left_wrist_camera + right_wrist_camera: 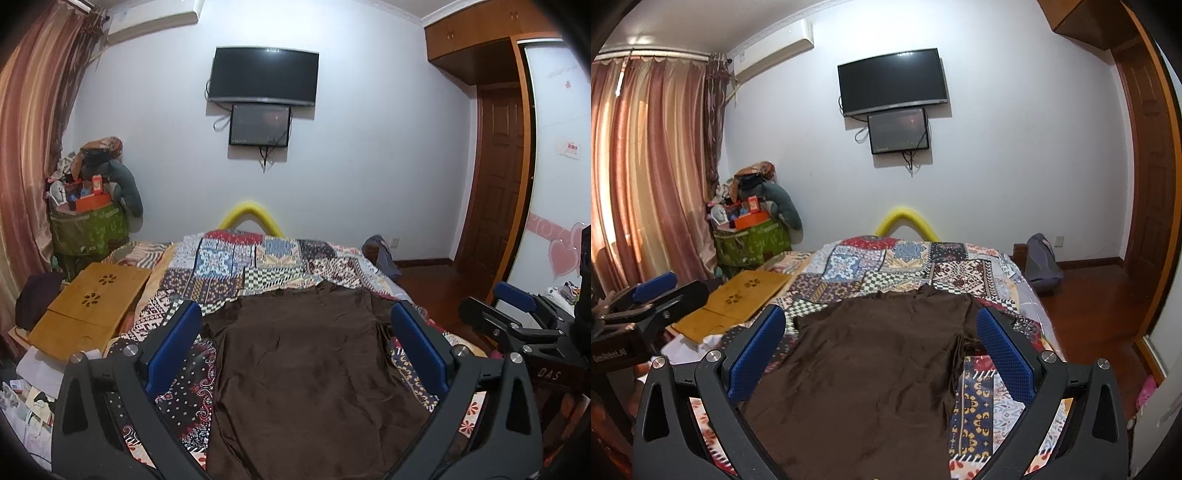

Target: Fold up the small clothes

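A dark brown garment (306,369) lies spread flat on the patchwork bedspread (255,266), running away from me. It also shows in the right wrist view (871,369), with a thin tie hanging at its right edge. My left gripper (295,325) is open and empty, held above the garment's near part, blue pads wide apart. My right gripper (881,328) is open and empty too, above the same garment. The right gripper shows at the right edge of the left wrist view (517,314); the left gripper shows at the left edge of the right wrist view (650,295).
A wooden lap desk (92,306) lies on the bed's left side. A green bin piled with clutter (88,225) stands by the curtain (29,155). A bag (1041,262) sits on the floor right of the bed. A TV (264,75) hangs on the far wall.
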A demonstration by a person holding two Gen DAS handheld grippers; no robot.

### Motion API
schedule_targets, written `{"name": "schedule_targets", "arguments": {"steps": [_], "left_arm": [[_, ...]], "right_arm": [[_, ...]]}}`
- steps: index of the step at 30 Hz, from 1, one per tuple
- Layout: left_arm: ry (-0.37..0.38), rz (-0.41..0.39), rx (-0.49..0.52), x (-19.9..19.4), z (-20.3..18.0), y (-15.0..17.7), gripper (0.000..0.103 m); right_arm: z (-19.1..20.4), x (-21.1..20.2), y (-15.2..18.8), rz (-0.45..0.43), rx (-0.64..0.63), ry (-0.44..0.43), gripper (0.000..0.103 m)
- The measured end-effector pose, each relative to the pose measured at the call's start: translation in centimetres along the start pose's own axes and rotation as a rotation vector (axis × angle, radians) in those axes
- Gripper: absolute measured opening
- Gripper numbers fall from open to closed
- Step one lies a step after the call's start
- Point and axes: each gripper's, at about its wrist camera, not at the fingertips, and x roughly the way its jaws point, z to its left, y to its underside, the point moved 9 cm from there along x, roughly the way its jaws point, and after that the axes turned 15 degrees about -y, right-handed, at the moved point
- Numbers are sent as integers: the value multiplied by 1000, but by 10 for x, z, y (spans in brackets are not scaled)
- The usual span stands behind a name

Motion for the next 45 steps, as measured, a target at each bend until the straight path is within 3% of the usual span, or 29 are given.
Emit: {"name": "schedule_targets", "arguments": {"steps": [7, 10, 13, 17, 19, 24, 27, 31, 33, 35, 36, 42, 45], "left_arm": [[-5, 149, -69, 89, 24, 6, 103], [-94, 228, -56, 138, 45, 12, 103], [-163, 259, -59, 180, 66, 17, 103], [-200, 344, -36, 234, 89, 33, 102], [-192, 398, -32, 259, 98, 45, 96], [-219, 550, -8, 310, 112, 85, 78], [-202, 628, 2, 329, 112, 108, 72], [-108, 729, -53, 346, 102, 132, 67], [-65, 760, -91, 351, 96, 138, 57], [-30, 798, -132, 356, 90, 146, 35], [-7, 818, -155, 359, 87, 149, 32], [66, 852, -255, 380, 83, 153, 29], [98, 869, -314, 397, 84, 154, 29]], "right_arm": [[-27, 45, 10, 66, -28, 21, 103], [-39, 66, 12, 98, -49, 27, 103], [-50, 85, 13, 134, -61, 19, 103], [-61, 109, 18, 178, -55, -28, 91], [-66, 124, 21, 213, -39, -49, 81], [-81, 164, 28, 283, -26, -68, 73], [-90, 184, 38, 337, -28, -74, 63], [-104, 211, 57, 424, -30, -82, 51], [-113, 224, 66, 459, -15, -73, 38], [-122, 233, 75, 489, 21, -80, 36], [-125, 237, 78, 503, 37, -85, 33], [-138, 247, 100, 586, 86, -108, 31], [-142, 249, 104, 585, 92, -117, 31]]}}
